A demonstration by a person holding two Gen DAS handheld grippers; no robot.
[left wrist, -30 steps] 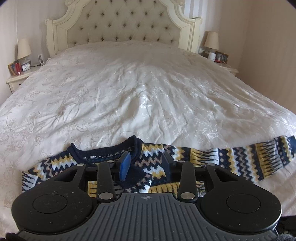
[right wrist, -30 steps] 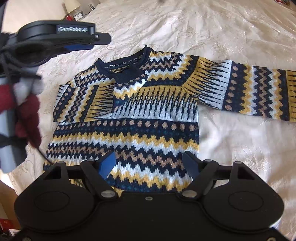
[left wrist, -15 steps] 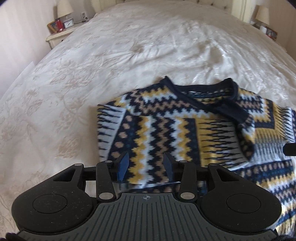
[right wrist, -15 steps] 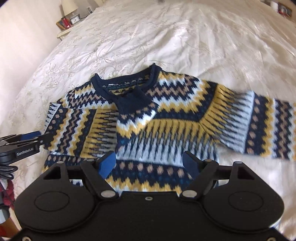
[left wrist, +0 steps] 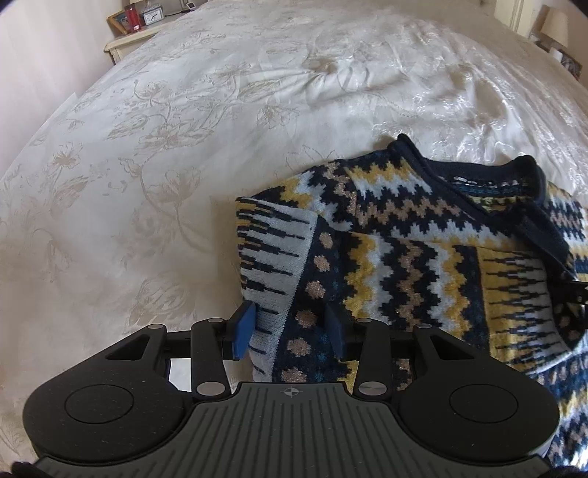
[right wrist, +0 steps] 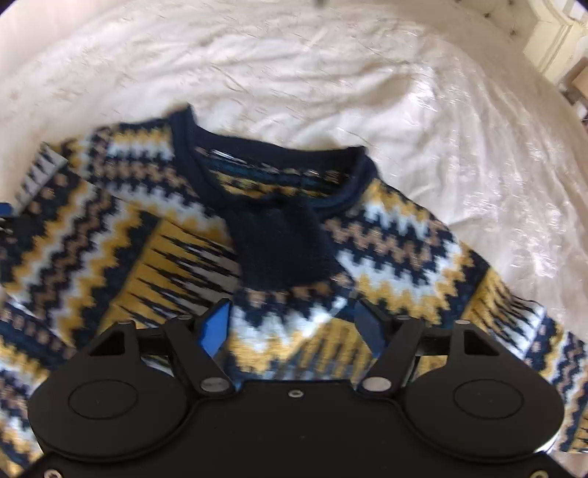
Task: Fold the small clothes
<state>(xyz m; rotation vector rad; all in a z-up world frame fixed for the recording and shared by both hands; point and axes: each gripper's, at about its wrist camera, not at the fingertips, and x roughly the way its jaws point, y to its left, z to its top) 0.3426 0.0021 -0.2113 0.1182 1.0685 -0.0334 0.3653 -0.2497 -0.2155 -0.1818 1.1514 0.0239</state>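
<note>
The left gripper (left wrist: 288, 332) hangs with jaws narrowly parted over the folded sleeve edge of the patterned sweater (left wrist: 404, 257), gripping nothing; whether a pad touches is unclear. The right gripper (right wrist: 290, 327), jaws moderately wide and just closing, hovers empty over the blurred chest. The sweater lies on the bedspread (left wrist: 183, 147), collar toward the frame's top, hem cut off below.

No word, brand or number can be read anywhere in the two views. A neck label (left wrist: 481, 181) inside the collar of the sweater (left wrist: 404, 257) carries small pale marks, too small in the left wrist view and too blurred in the right wrist view to make out; the small clock (left wrist: 150, 16) on the bedside table (left wrist: 121, 46) shows a pale dial whose figures cannot be made out
</note>
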